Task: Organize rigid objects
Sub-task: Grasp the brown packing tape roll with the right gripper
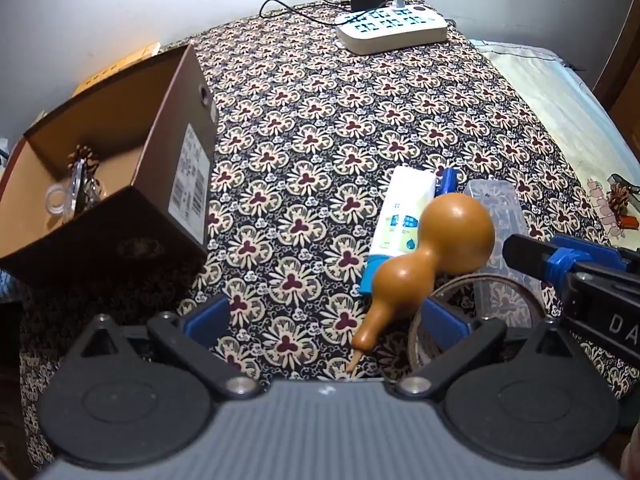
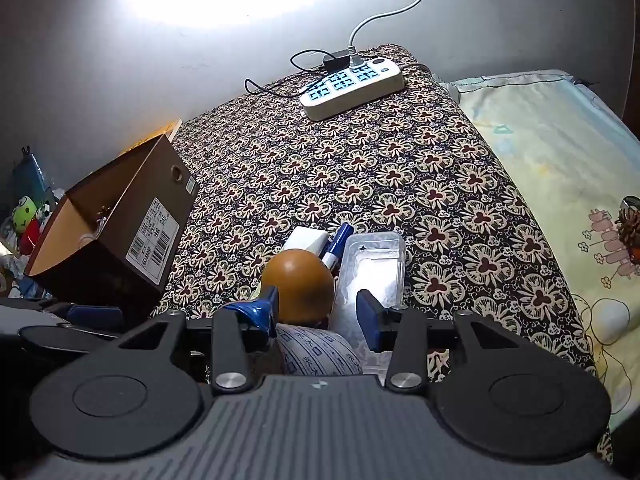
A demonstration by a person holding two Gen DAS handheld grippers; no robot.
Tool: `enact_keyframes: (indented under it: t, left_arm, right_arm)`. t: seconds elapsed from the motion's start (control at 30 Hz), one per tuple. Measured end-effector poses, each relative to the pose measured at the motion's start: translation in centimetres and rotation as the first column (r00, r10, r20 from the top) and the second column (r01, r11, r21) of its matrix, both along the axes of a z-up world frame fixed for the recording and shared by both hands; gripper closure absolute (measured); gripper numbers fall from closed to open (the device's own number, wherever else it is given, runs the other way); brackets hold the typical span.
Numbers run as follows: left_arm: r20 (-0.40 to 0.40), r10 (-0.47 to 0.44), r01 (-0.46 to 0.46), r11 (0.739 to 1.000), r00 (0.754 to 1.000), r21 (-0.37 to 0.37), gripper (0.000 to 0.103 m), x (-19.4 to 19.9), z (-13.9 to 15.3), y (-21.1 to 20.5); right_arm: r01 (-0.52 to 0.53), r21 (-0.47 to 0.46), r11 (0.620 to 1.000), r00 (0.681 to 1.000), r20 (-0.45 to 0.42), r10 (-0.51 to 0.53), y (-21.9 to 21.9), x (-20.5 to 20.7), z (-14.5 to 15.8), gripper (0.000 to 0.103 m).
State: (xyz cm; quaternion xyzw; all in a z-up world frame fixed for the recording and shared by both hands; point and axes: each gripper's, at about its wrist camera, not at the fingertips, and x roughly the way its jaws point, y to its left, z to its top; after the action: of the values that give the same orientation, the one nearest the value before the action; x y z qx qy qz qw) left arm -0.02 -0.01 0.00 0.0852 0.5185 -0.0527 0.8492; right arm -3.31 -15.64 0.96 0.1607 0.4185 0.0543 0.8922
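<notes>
A brown wooden gourd [image 1: 436,252] lies on the patterned cloth, its stem pointing toward my left gripper [image 1: 326,318], which is open with the stem tip between its fingers. In the right wrist view my right gripper [image 2: 316,316] is open, its blue pads either side of the gourd's [image 2: 300,284] big bulb. The gourd rests against a white tube [image 1: 400,216], a blue marker [image 2: 338,246], a clear plastic case [image 2: 372,268] and a tape roll [image 1: 480,320]. An open cardboard box [image 1: 120,160] at the left holds a pine cone [image 1: 82,158] and clear items.
A white power strip [image 1: 392,28] with a black adapter and cables lies at the far edge by the wall. A pale sheet [image 2: 560,168] on the right carries another pine cone [image 2: 630,228]. Plush toys [image 2: 24,216] sit beyond the box.
</notes>
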Motion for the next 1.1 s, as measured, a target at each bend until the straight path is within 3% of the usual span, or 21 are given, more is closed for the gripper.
enact_keyframes:
  t: [0.33,0.5,0.8,0.93,1.0,1.1]
  left_arm:
    - [-0.043,-0.030,0.029,0.999,0.999,-0.036,0.002,-0.8,-0.8,-0.4]
    - [-0.093,-0.080,0.072,0.993,0.992,-0.089,0.002,-1.3,-2.0,-0.7]
    - [-0.131,-0.070,0.061,0.996,0.989,-0.069,0.004,-0.8,-2.5,-0.1]
    - [-0.119,-0.106,0.096,0.991,0.987,-0.091,0.024,-1.1,-2.9,-0.8]
    - [-0.111,-0.126,0.116,0.988,0.986,-0.099,0.027,-1.1,-3.0,-1.1]
    - [-0.099,-0.150,0.139,0.984,0.984,-0.115,0.036,-1.1,-2.9,-1.3]
  right_arm:
    - [-0.010,-0.031,0.999,1.000,0.004,0.010,-0.2,-0.8,-1.2,0.078]
    - [-0.004,-0.015,1.000,0.999,-0.043,0.003,-0.3,-0.7,-1.9,0.078]
    - [-0.048,0.122,0.991,0.999,-0.009,0.050,-2.6,-1.8,-0.5,0.078]
    - [-0.142,0.120,0.983,0.988,-0.048,0.149,-2.8,-2.6,-0.5,0.078]
    - [-0.138,0.132,0.982,0.980,-0.128,0.155,-2.7,-3.0,-1.0,0.079]
    - [-0.103,0.160,0.982,0.976,-0.174,0.131,-2.7,-3.2,-2.0,0.080]
